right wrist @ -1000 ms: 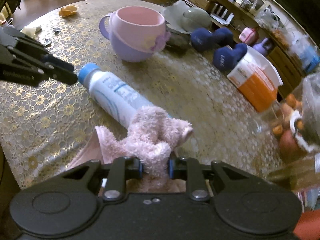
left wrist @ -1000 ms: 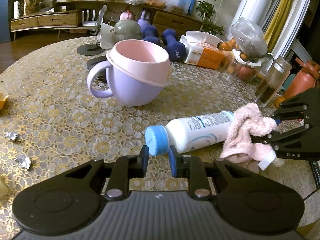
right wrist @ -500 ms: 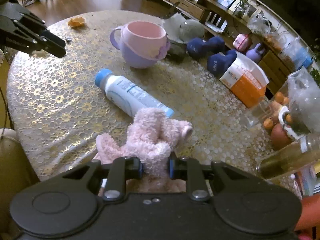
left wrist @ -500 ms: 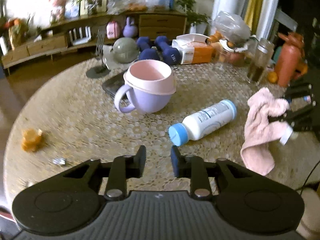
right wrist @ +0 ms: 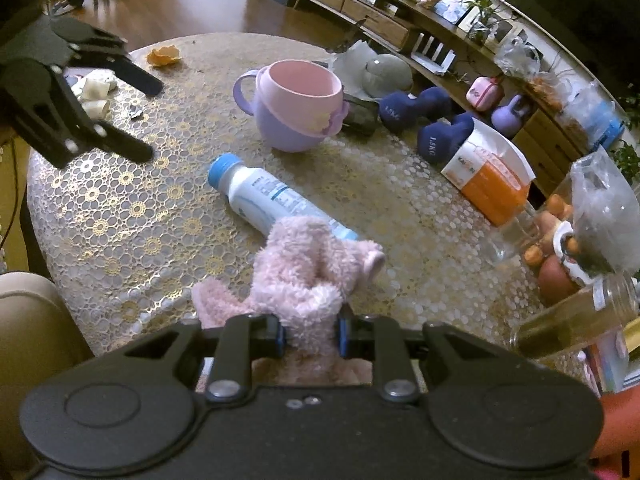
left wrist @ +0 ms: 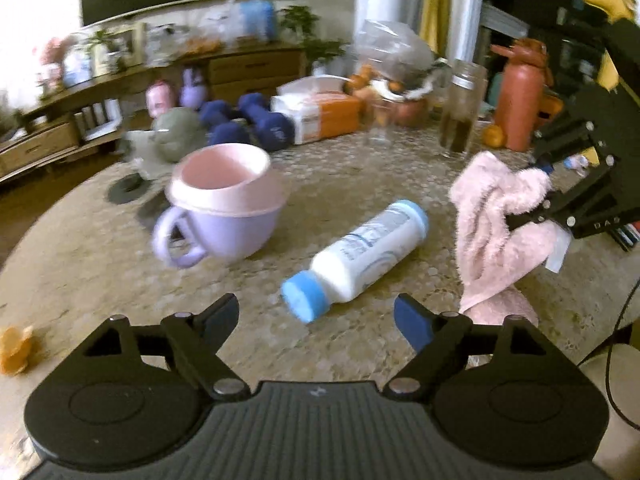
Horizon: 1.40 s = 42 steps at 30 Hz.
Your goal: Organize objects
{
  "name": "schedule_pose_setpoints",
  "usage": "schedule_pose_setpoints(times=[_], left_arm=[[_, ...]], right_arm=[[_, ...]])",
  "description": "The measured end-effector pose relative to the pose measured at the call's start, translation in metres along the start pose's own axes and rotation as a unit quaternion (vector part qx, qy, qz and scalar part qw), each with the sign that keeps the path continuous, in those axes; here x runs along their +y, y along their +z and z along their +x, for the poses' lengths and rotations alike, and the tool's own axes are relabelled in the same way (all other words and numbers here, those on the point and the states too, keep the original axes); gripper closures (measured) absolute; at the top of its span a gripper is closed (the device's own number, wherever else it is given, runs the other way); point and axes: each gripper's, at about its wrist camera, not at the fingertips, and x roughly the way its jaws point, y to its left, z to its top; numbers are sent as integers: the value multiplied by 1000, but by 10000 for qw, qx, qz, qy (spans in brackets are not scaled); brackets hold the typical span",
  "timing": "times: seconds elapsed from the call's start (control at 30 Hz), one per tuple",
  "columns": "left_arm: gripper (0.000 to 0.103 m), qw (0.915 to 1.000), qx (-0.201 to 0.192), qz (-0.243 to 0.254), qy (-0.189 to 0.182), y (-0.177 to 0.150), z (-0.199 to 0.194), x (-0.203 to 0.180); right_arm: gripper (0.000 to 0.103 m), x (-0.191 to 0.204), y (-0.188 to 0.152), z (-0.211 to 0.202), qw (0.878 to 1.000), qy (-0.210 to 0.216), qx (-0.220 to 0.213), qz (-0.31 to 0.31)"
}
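Note:
A white bottle [left wrist: 360,256] with a blue cap lies on its side on the gold-patterned table [left wrist: 80,240]. Behind it stands a lilac cup [left wrist: 224,208] with a pink inner bowl. My left gripper [left wrist: 316,316] hovers short of the bottle's cap; its jaws are opening wide with nothing between them. In the right wrist view the left gripper [right wrist: 150,120] hangs over the table's left side, away from the bottle [right wrist: 272,200]. My right gripper [right wrist: 312,336] is shut on a fluffy pink towel [right wrist: 312,264]. The towel [left wrist: 496,216] hangs from it, its lower end at the tabletop.
Blue dumbbells [right wrist: 420,116], an orange-and-white pack [right wrist: 492,176], a glass jar [left wrist: 460,112] and a red flask [left wrist: 516,104] crowd the far side. Orange peel [right wrist: 162,56] and crumpled scraps [right wrist: 94,92] lie at the left edge. A sideboard stands behind.
My left gripper went from shut to wide open, pulled back and up from the bottle's cap, and rolled. The right gripper rose with the towel, still shut on it.

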Motion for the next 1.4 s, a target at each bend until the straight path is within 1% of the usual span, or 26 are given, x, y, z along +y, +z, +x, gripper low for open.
schedule_pose_setpoints(times=[0.07,0.1,0.2,0.33,0.43,0.57,0.63,0.7,0.73,0.83,0.93,1.03,1.07,1.1,1.13,1.17,1.23,1.27,1.33,1.4], left_arm=[[5,9999,5,106,-88,1,17,0],[3,9998,18,164,-132,1,25,1],[3,9991,85,309,-282,3,48,5],[3,9961,267,561,-629,3,74,11],[3,9939,324,742,-750,0,85,15],[4,9914,249,958,-854,-2,90,18],[12,9905,224,973,-940,-2,92,19],[36,9898,252,998,-986,-1,95,17],[40,9894,280,1002,-1011,-1,96,17],[41,9898,272,1010,-964,-2,95,14],[45,9893,272,1067,-959,-3,89,6],[49,9894,357,1132,-834,-4,83,-8],[53,9894,360,1131,-842,-4,80,-12],[62,9891,358,1127,-876,-5,76,-16],[64,9881,387,1140,-960,-6,73,-22],[64,9882,390,1142,-939,-6,69,-27],[65,9885,418,1263,-720,-8,65,-41],[65,9889,410,1256,-676,-9,64,-45],[65,9901,389,1153,-694,-10,58,-52],[65,9896,312,1218,-703,-10,49,-60]], right_arm=[[81,-1,3,4,10000,24,30,-44],[81,-2,5,6,10000,44,33,-49],[81,-4,9,11,9999,124,18,-47],[81,-8,12,19,9998,216,59,-2],[81,-10,11,27,9995,277,124,-5],[81,-14,11,34,9993,338,165,13],[81,-15,12,37,9991,372,181,2],[81,-16,12,38,9991,385,182,5],[81,-16,12,38,9991,395,176,17],[81,-16,13,35,9991,398,129,6],[82,-16,17,30,9992,403,5,21],[82,-13,20,25,9991,414,-113,57],[82,-12,20,23,9990,410,-152,75],[82,-9,21,21,9989,417,-182,73],[82,-7,21,18,9989,423,-214,62],[82,-4,21,15,9987,430,-253,64],[82,3,21,9,9984,465,-322,20],[82,7,21,5,9982,472,-362,-15],[82,14,23,-1,9979,490,-412,-77],[82,22,24,-6,9975,520,-446,-157]])
